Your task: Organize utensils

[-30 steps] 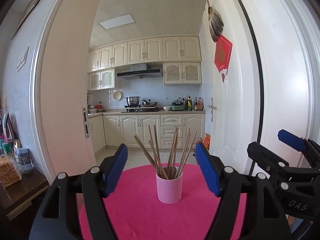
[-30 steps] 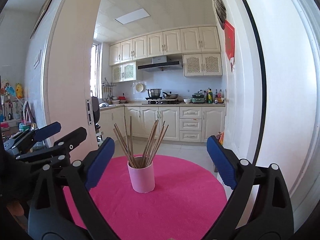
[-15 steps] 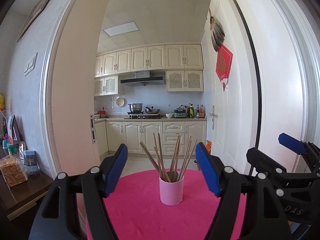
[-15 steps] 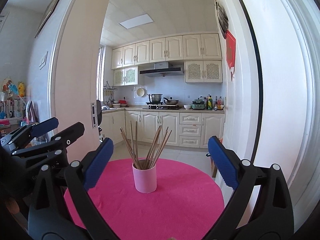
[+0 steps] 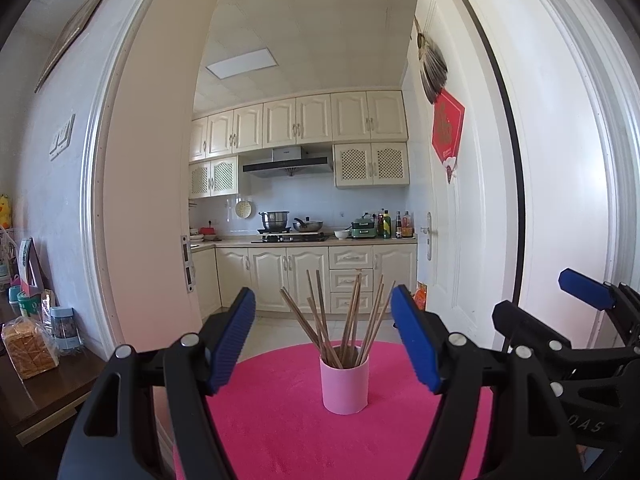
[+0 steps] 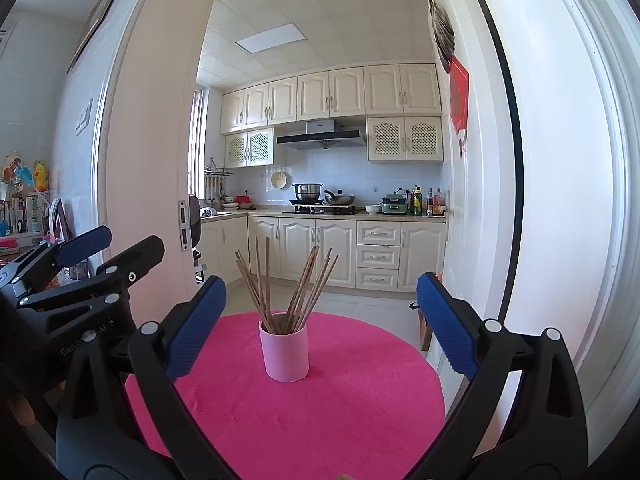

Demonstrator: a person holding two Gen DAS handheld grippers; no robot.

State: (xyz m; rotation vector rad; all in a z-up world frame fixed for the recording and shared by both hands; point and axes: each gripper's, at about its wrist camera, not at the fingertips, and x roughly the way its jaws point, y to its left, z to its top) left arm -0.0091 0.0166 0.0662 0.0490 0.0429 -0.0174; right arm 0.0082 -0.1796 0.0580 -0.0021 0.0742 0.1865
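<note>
chopsticks (image 5: 344, 320) all upright in pink cup (image 5: 345, 384), mid pink counter (image 5: 280, 432) | left claw (image 5: 322, 340) wide, empty; right claw (image 6: 320, 328) wide, empty | fits sorted or pre-pull; counter near edge hidden, prob. bare

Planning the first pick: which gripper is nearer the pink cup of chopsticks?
Roughly equal, I can't tell. The left gripper faces the pink cup straight on; the right gripper has it slightly left of centre. Both open, short of it.

The left gripper (image 5: 323, 340) and the right gripper (image 6: 320, 330) are held level, side by side, each with its blue-padded jaws spread wide and holding nothing.
</note>
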